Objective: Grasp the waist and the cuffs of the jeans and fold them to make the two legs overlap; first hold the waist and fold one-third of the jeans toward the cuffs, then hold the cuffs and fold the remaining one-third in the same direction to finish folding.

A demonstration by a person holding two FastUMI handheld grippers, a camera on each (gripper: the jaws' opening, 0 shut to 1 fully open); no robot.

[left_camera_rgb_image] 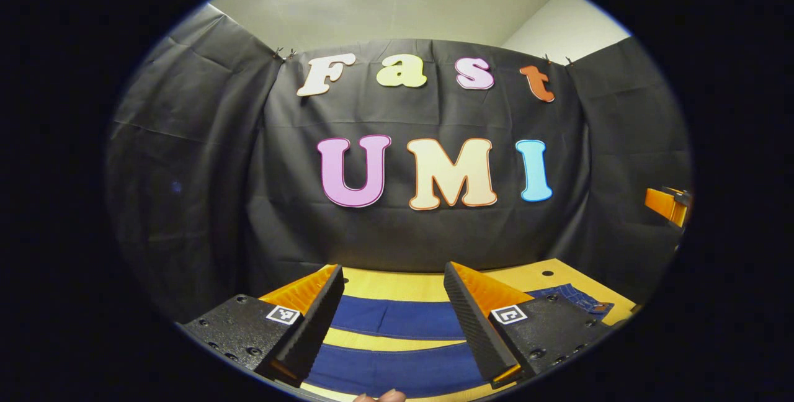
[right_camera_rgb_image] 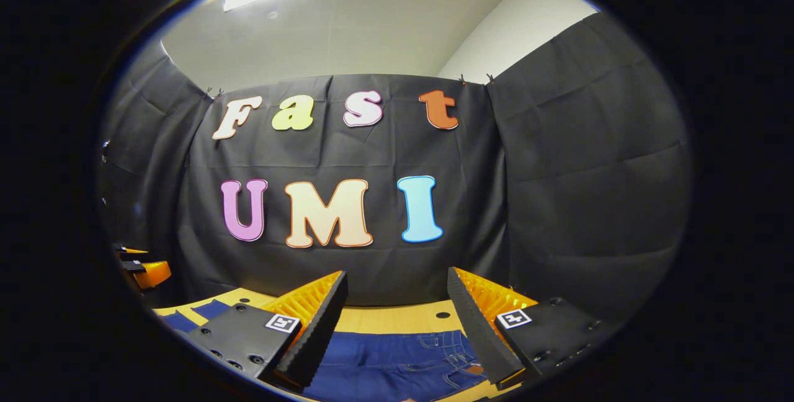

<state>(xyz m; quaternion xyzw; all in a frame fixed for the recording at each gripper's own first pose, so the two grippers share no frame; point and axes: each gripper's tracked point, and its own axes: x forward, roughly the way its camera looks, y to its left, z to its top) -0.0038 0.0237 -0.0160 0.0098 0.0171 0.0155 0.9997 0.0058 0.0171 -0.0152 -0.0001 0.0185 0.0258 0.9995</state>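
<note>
Both gripper views low above the wooden table (left_camera_rgb_image: pixel 384 284), facing the booth wall (left_camera_rgb_image: pixel 397 228), sharing the jeans (right_camera_rgb_image: pixel 397 358).

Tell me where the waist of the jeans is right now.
The jeans' waist lies flat on the wooden table, low in the right gripper view between the open right gripper fingers, nearer the right-hand finger; in the left gripper view it sits at far right.
</note>
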